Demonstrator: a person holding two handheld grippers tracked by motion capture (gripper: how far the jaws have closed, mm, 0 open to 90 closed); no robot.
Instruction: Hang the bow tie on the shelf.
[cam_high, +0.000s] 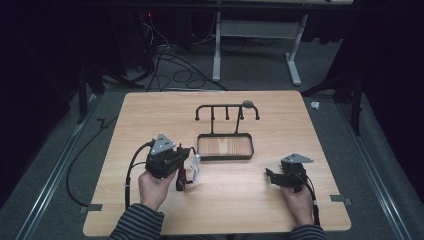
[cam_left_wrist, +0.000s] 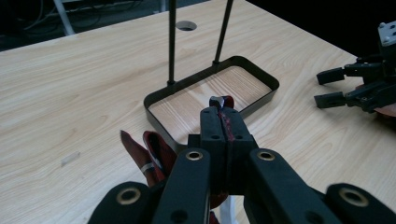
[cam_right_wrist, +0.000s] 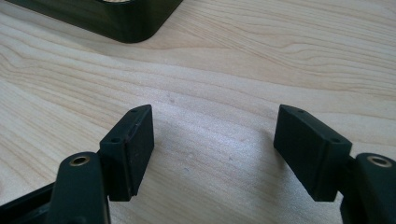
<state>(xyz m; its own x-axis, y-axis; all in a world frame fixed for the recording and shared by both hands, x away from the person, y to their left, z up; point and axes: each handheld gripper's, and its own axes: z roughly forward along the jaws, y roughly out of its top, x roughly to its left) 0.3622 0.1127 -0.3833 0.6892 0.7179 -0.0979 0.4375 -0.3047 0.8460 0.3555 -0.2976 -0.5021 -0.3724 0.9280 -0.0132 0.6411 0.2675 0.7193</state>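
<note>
Gripping a dark red strap (cam_high: 181, 178) (a silver clasp dangles from it), the left claw (cam_high: 187, 155) is clamped tight near the counter's (cam_high: 150, 110) left front edge; the right claw (cam_high: 270, 176) gapes empty beside the black tray (cam_high: 225, 157).

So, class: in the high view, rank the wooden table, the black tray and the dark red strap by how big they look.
1. wooden table, by far the largest.
2. black tray.
3. dark red strap, smallest, hanging from the left tongs; part of it may be hidden behind them.
</note>
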